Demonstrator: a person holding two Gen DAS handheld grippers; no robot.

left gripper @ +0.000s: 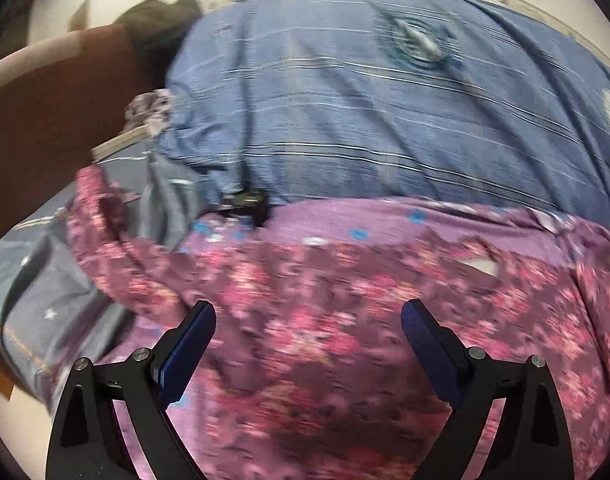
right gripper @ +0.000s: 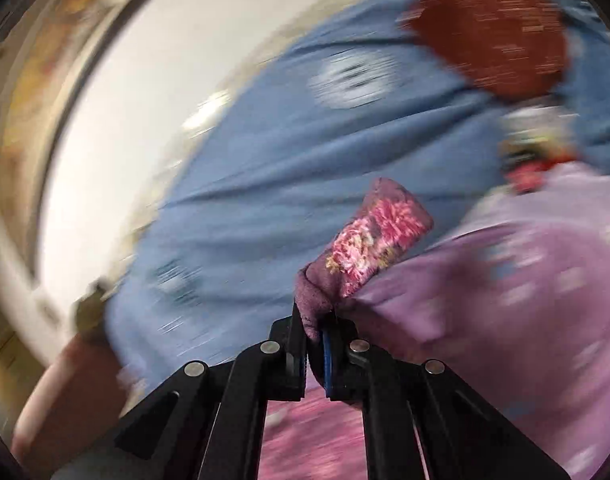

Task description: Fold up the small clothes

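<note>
A purple garment with pink flowers [left gripper: 325, 320] lies spread on a blue striped bedsheet [left gripper: 365, 100]. Its paler inner side with blue dots [left gripper: 365, 224] shows along the far edge. My left gripper [left gripper: 308, 320] is open just above the floral cloth, holding nothing. My right gripper [right gripper: 315, 328] is shut on a corner of the floral garment [right gripper: 369, 240], and the corner sticks up between the fingers. The pale purple side of the garment [right gripper: 505, 300] hangs to the right. Both views are motion-blurred.
A grey-blue garment [left gripper: 45, 288] lies at the left of the bed. A dark red cloth [right gripper: 493, 28] and a small colourful cloth [right gripper: 533, 148] lie at the far right. A brown headboard [left gripper: 45, 100], a white wall and a framed picture [right gripper: 53, 92] border the bed.
</note>
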